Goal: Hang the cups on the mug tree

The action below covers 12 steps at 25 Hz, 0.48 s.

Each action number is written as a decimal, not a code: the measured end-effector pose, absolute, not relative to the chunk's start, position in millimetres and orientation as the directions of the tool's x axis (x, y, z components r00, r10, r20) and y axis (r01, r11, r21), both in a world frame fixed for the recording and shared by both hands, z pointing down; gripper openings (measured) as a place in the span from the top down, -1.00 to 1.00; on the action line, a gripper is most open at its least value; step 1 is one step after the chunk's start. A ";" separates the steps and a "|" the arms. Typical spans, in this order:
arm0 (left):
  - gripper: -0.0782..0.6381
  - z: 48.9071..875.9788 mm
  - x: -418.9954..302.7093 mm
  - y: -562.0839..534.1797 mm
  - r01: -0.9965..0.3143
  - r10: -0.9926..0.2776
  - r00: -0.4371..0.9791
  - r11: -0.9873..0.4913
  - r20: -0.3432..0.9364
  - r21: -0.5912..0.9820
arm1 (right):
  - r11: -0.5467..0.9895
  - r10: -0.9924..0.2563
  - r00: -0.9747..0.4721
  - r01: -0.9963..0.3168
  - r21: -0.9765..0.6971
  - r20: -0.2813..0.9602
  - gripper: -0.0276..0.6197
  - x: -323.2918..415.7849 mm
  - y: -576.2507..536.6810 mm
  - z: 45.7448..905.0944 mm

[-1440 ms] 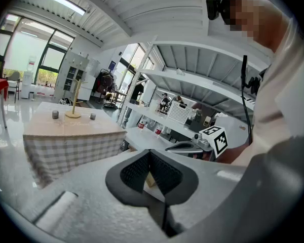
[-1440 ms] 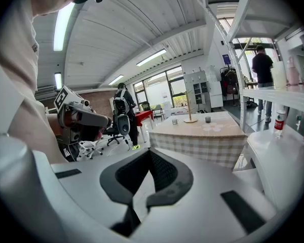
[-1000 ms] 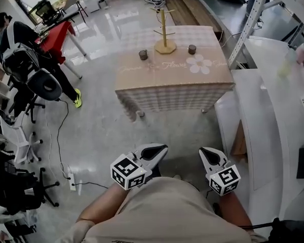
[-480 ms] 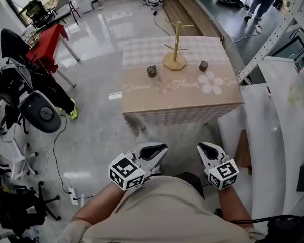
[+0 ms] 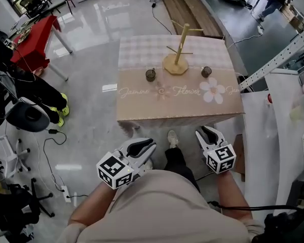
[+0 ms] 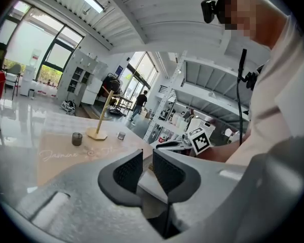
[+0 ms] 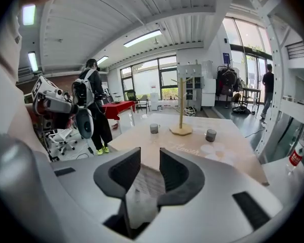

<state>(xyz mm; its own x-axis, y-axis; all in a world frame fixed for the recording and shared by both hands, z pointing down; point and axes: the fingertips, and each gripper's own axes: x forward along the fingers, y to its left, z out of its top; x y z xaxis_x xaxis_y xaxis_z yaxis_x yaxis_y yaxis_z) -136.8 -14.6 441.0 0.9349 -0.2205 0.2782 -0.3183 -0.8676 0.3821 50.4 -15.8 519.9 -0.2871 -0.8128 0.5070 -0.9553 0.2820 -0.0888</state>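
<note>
A wooden mug tree (image 5: 178, 59) stands bare at the middle of a beige table (image 5: 177, 108). One dark cup (image 5: 150, 75) sits to its left and another dark cup (image 5: 206, 72) to its right, both on the cloth. My left gripper (image 5: 142, 147) and right gripper (image 5: 209, 133) hang low by my body, short of the table's near edge. In the left gripper view the left gripper (image 6: 147, 153) shows a narrow gap with nothing in it. In the right gripper view the jaws of the right gripper (image 7: 150, 153) are opening, empty, and face the tree (image 7: 181, 110) and cups.
A red table (image 5: 33, 39) and black office chairs (image 5: 20, 113) stand at the left, with cables on the floor. A white bench (image 5: 289, 110) and metal racking run along the right. A person with a backpack (image 7: 91, 105) stands left of the table.
The table has come nearer and lower in the head view as I walk towards it. Both grippers stay low by my body. My shoe now shows between them.
</note>
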 end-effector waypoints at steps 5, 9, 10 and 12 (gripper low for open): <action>0.65 439.0 -115.7 -69.3 -0.410 -0.306 0.900 -0.834 0.311 0.368 | 0.249 -0.801 -0.243 -0.966 -0.064 0.547 0.48 124.4 -95.9 554.8; 0.65 426.5 -84.9 -111.3 -0.473 -0.372 0.871 -0.812 0.321 0.342 | 0.243 -0.784 -0.213 -0.970 -0.027 0.584 0.42 187.7 -156.9 584.5; 0.65 424.5 -77.0 -121.1 -0.484 -0.383 0.865 -0.807 0.324 0.338 | 0.241 -0.779 -0.206 -0.970 -0.021 0.592 0.40 202.6 -172.2 591.4; 0.66 422.5 -62.8 -138.6 -0.505 -0.404 0.853 -0.797 0.330 0.330 | 0.240 -0.771 -0.198 -0.971 -0.012 0.605 0.36 228.8 -200.6 604.4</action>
